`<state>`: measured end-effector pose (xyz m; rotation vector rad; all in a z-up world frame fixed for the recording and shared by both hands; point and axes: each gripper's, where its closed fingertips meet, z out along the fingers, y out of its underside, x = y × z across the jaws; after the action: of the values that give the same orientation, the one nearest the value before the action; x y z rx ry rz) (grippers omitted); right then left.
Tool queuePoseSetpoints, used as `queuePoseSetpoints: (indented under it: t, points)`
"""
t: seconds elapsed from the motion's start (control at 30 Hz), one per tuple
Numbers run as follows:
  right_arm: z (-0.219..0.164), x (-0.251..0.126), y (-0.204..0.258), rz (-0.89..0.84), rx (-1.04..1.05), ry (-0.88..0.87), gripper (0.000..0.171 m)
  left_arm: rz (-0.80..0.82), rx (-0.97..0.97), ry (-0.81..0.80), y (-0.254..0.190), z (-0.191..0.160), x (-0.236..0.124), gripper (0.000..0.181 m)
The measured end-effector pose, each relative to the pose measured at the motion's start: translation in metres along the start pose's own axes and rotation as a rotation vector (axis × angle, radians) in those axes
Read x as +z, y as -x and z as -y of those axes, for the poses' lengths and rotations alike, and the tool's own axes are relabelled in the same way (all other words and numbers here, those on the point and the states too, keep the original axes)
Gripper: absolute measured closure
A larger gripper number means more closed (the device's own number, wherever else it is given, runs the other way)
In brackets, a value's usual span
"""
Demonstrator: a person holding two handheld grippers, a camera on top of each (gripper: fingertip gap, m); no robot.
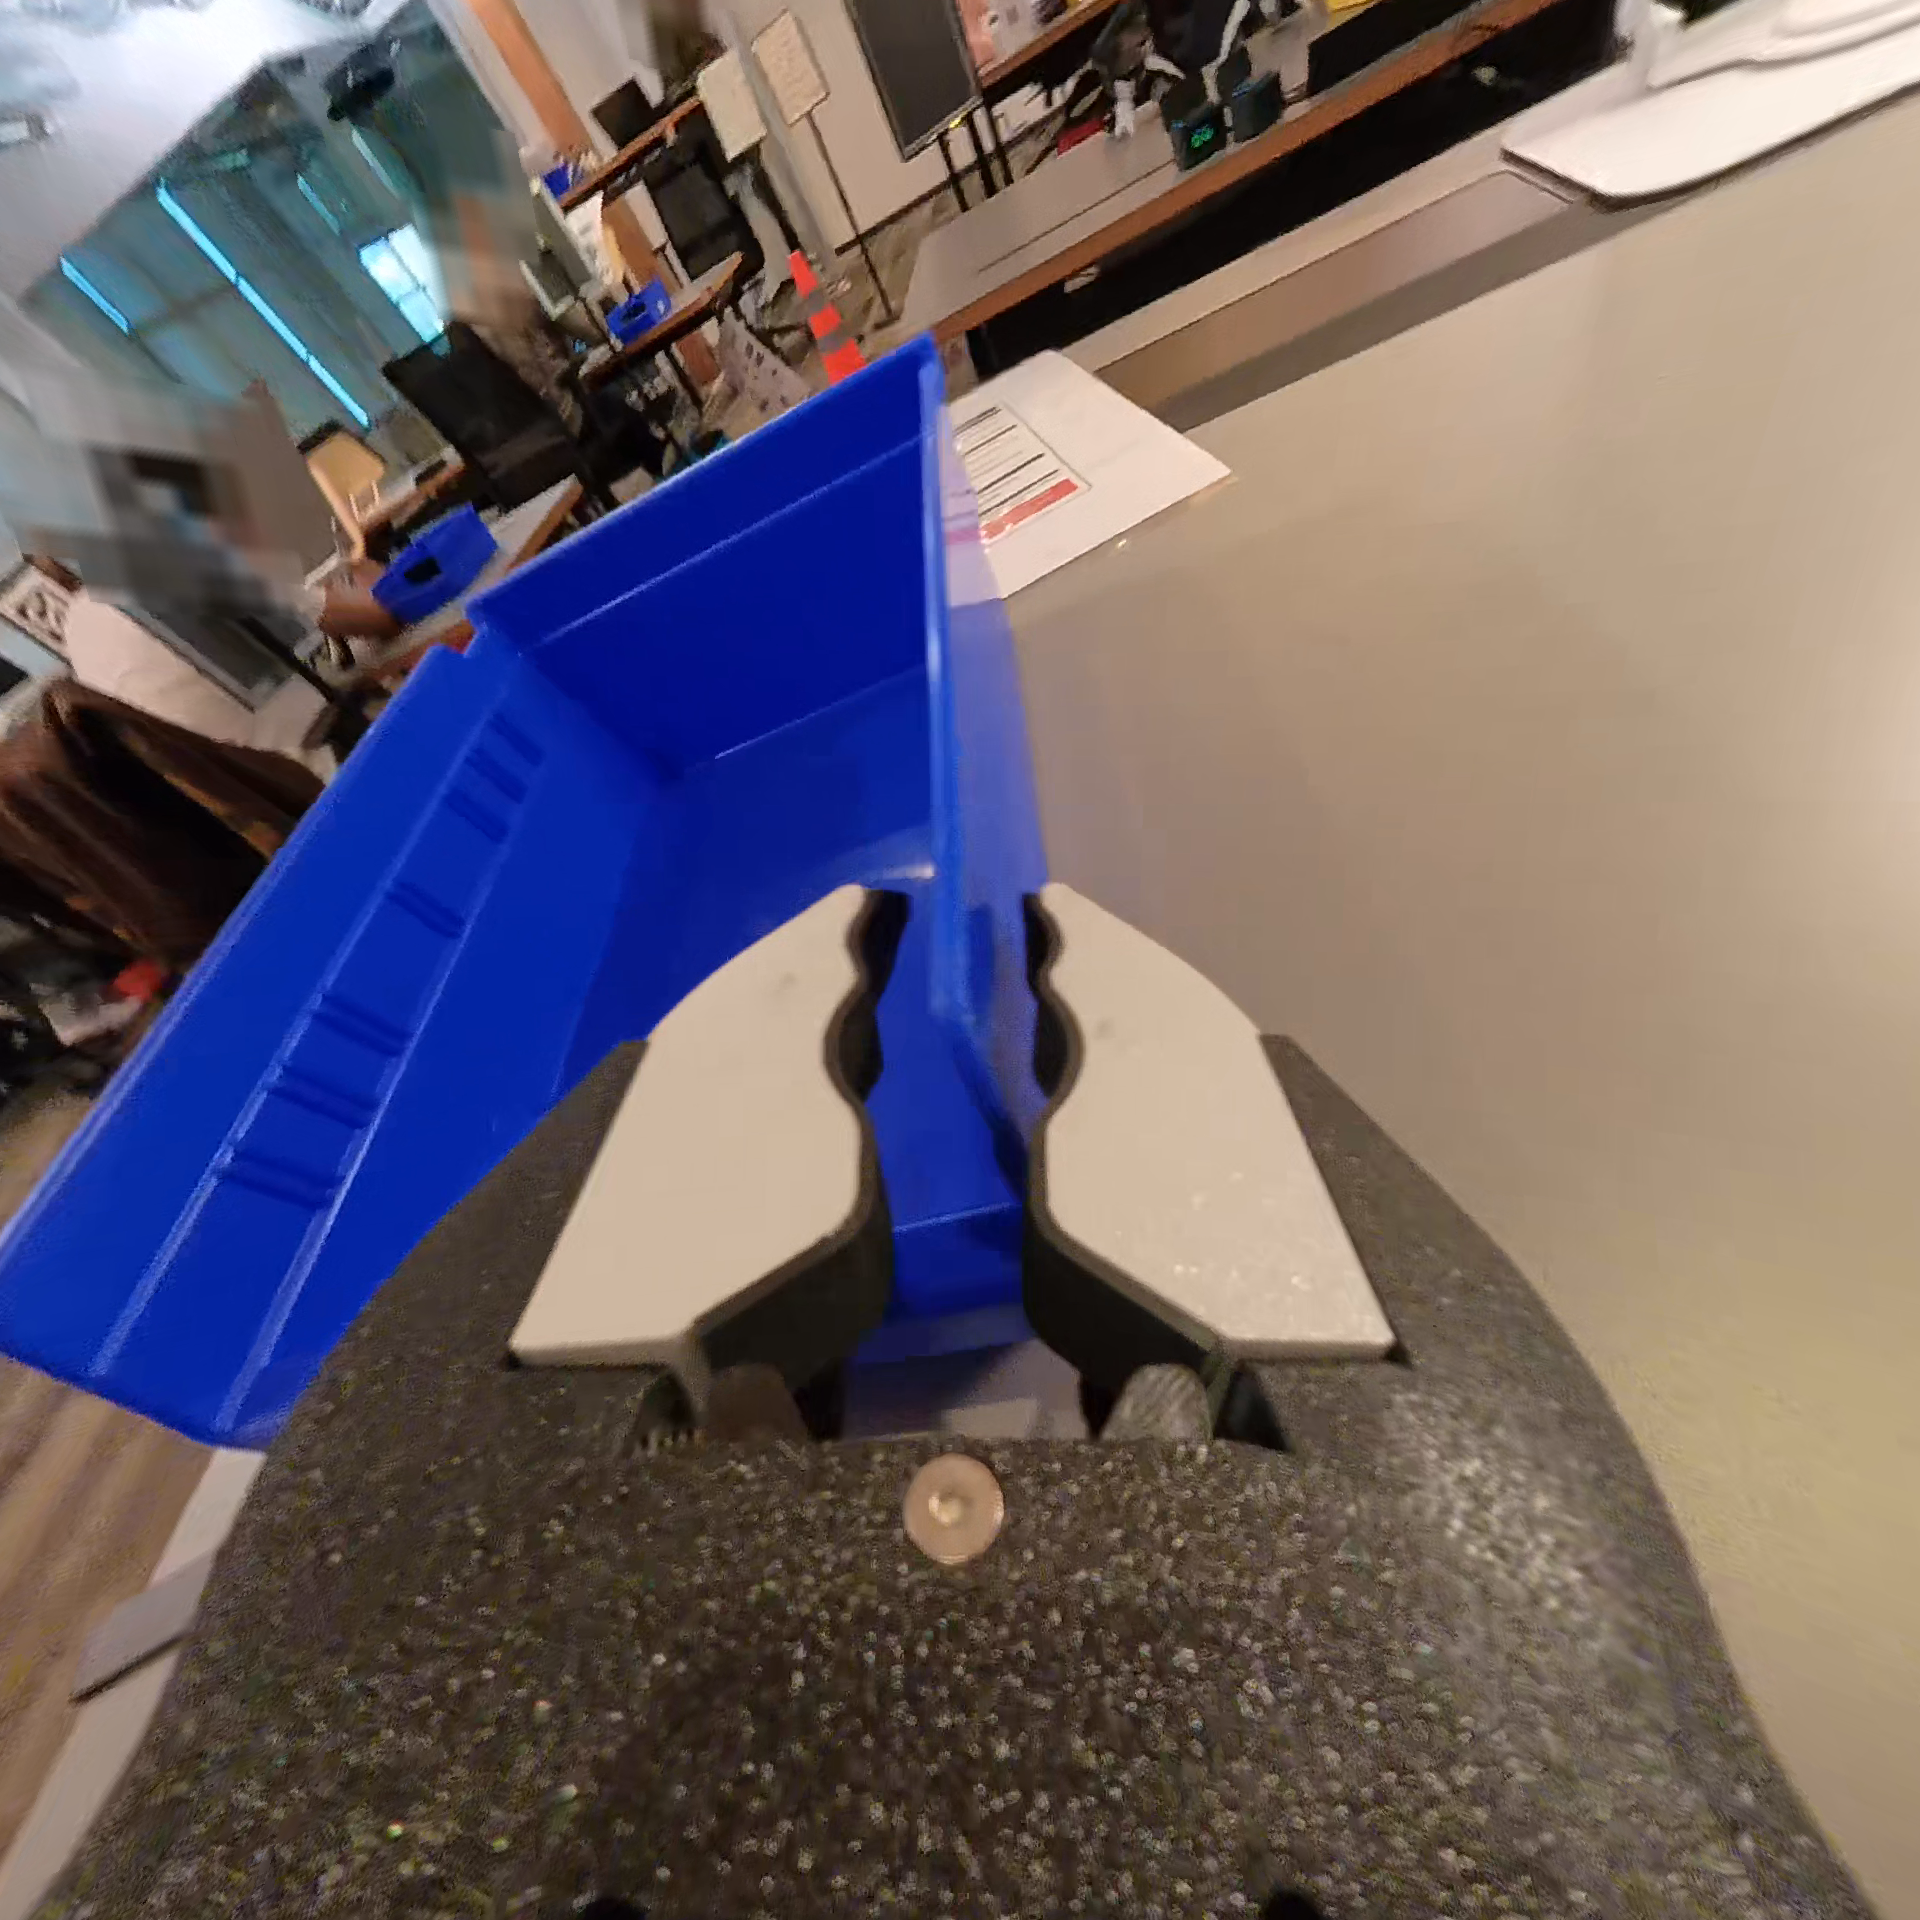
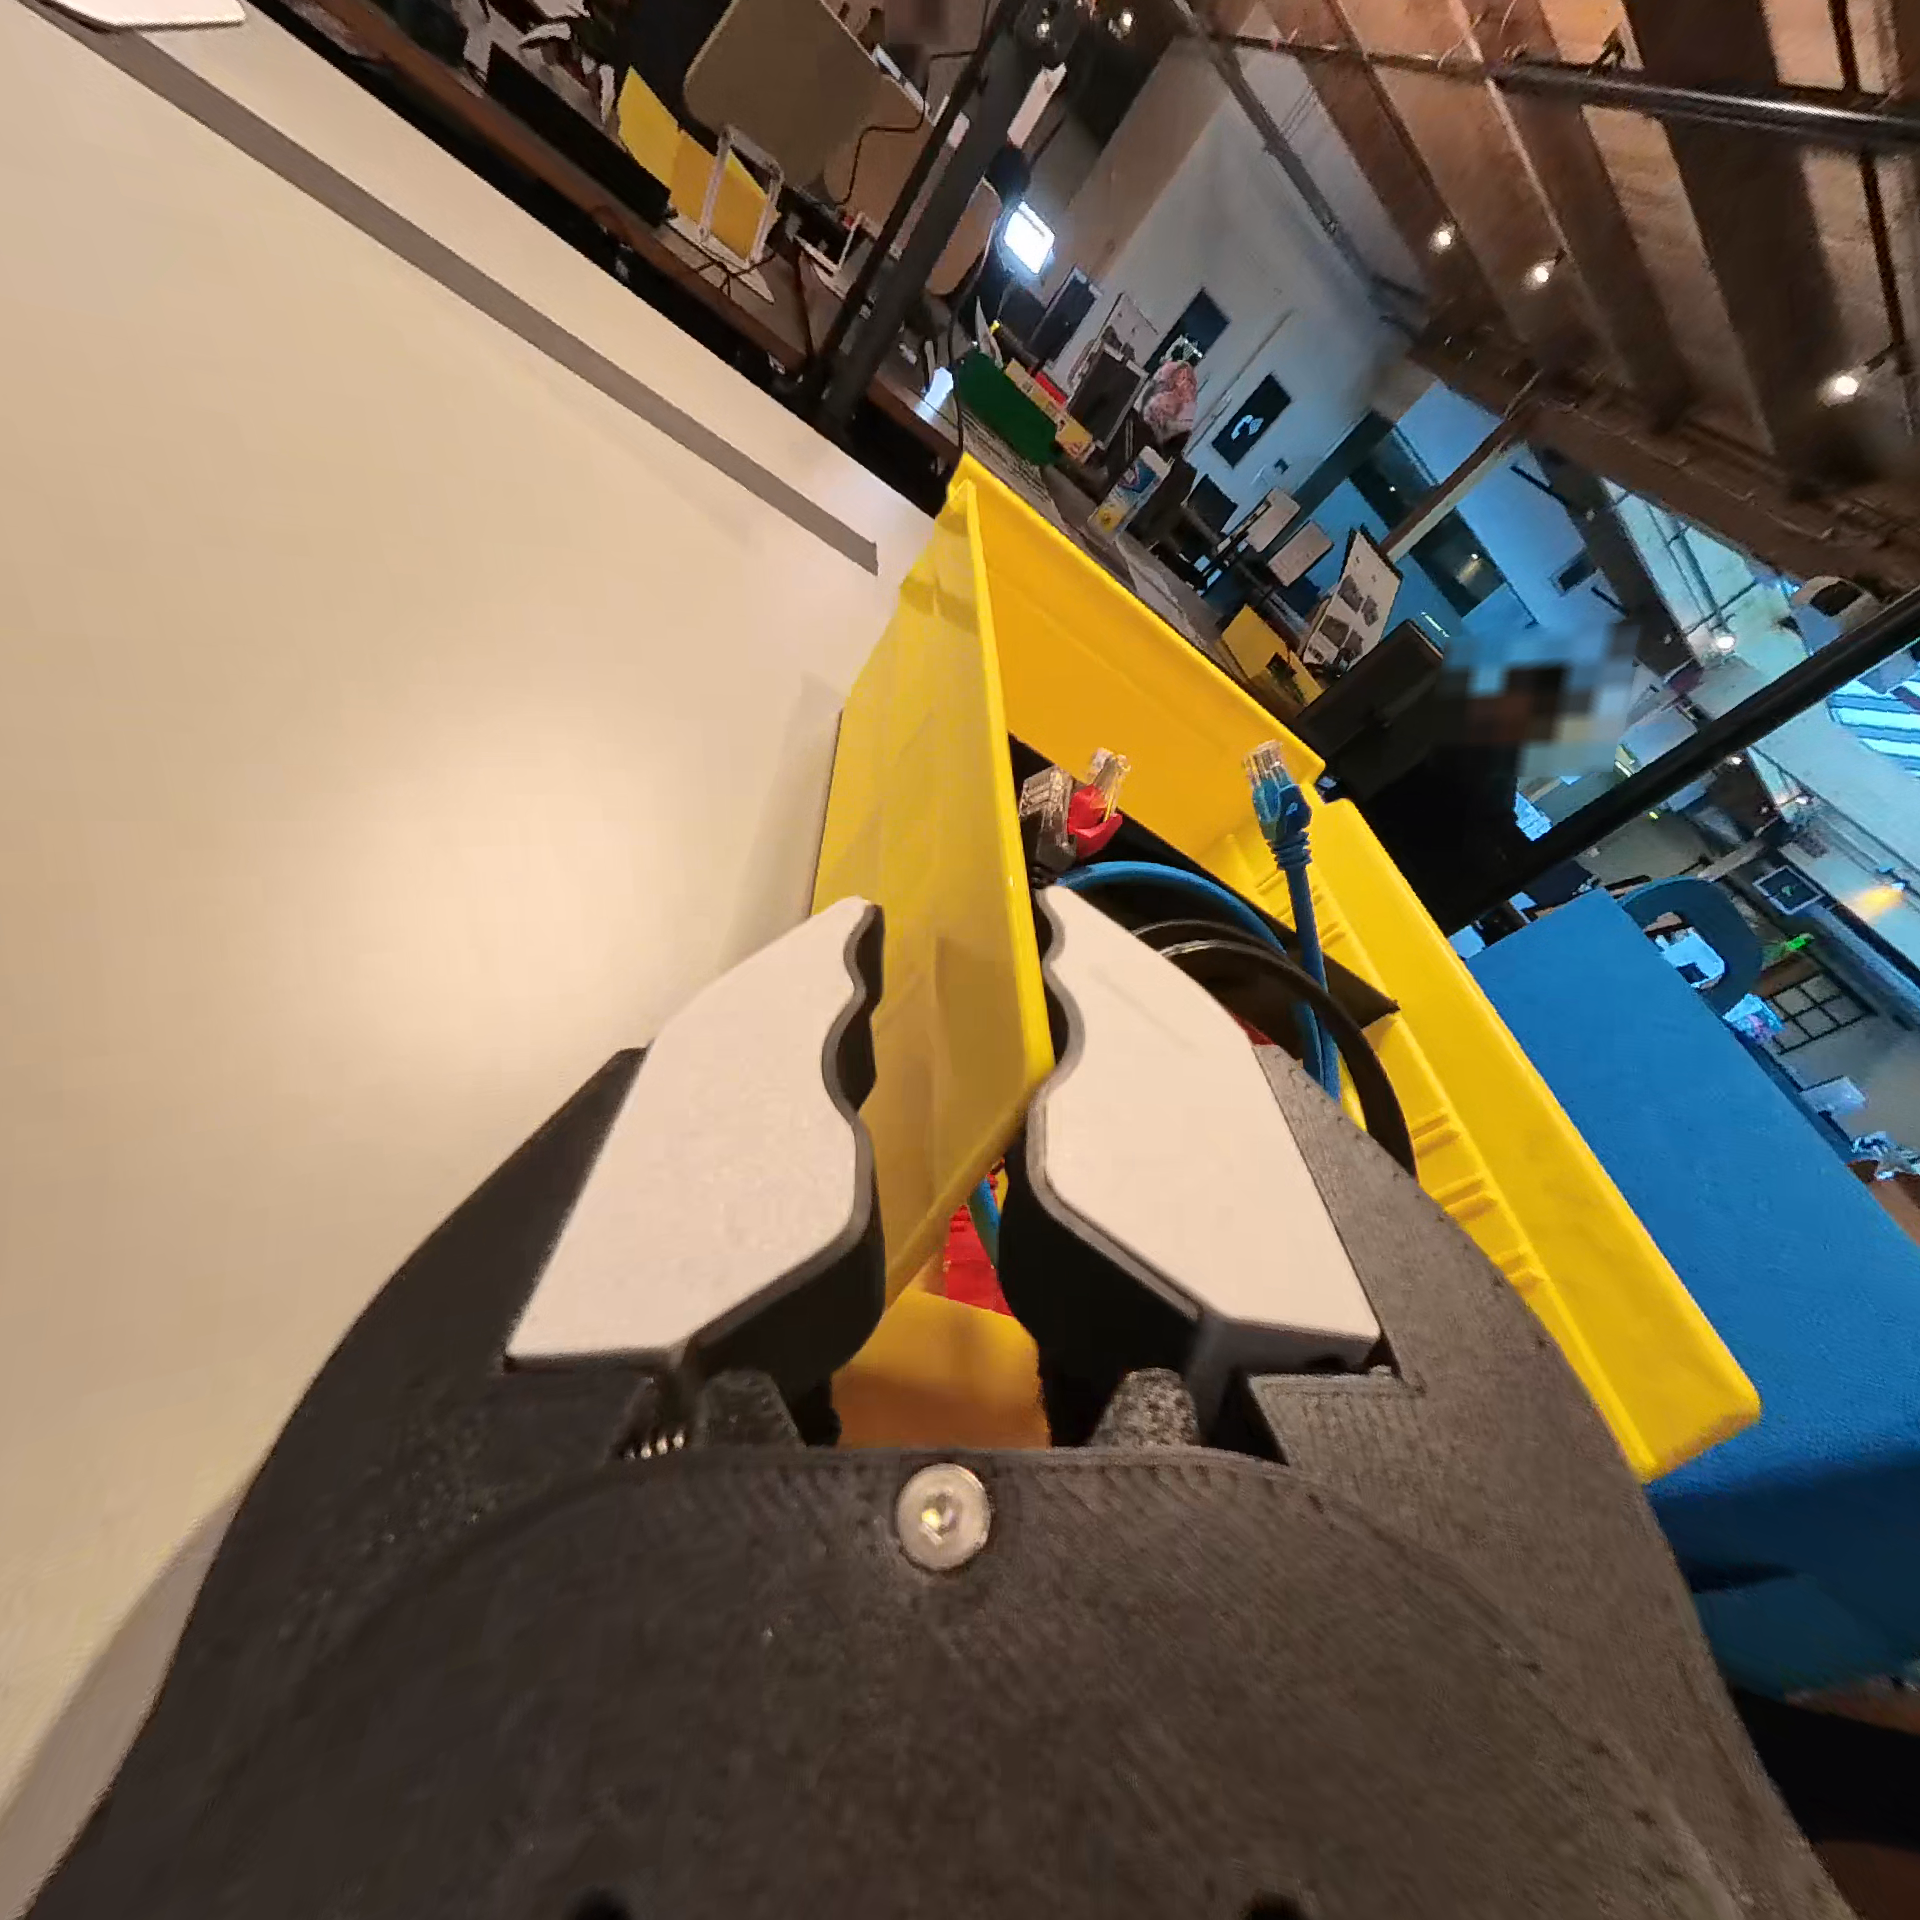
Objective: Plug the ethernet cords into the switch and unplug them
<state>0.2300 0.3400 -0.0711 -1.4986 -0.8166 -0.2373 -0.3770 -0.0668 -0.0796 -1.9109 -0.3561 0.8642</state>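
At centre frame of the left wrist view: left gripper, grey-padded fingers closed onto the right side wall of a blue bin, one finger inside the bin, one outside. Bin interior shows bare; its left rim runs toward the lower left of the frame, out past the table edge. Beige table lies open across the right half of the frame; a white printed sheet rests just behind the bin at upper centre.

At centre frame of the right wrist view: right gripper, fingers clamped on the left side wall of a yellow bin, one finger each side of the wall. Contents of the yellow bin: blue ethernet cord with its plug standing up near the far wall; red cord plug and black cord plug side by side against the gripped wall; coils of black and blue cable below. Switch: cannot be made out. Table surface open through the left half of the frame; a blue panel lies lower right, beyond the bin's right rim.
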Motion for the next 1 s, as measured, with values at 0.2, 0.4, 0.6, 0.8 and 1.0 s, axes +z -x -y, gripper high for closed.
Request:
queuePoseSetpoints:
  t: [0.2, 0.4, 0.6, 0.8, 1.0]
  points:
    - [0.001, -0.003, -0.001, 0.032, 0.061, -0.008, 0.156, -0.029, -0.027, -0.076, -0.008, 0.006, -0.009, 0.175]
    - [0.006, -0.002, 0.005, 0.099, 0.111, -0.025, 0.161, -0.071, 0.012, -0.119, -0.021, 0.008, -0.024, 0.175]
    - [0.010, 0.002, 0.011, 0.143, 0.145, -0.033, 0.164, -0.168, 0.091, -0.195, -0.048, 0.017, -0.037, 0.174]
    - [0.019, 0.000, 0.023, 0.212, 0.131, -0.078, 0.164, -0.342, 0.194, -0.318, -0.092, 0.031, -0.057, 0.174]
    - [0.033, -0.008, 0.044, 0.336, 0.111, -0.154, 0.164, -0.581, 0.248, -0.438, -0.131, 0.041, -0.085, 0.175]
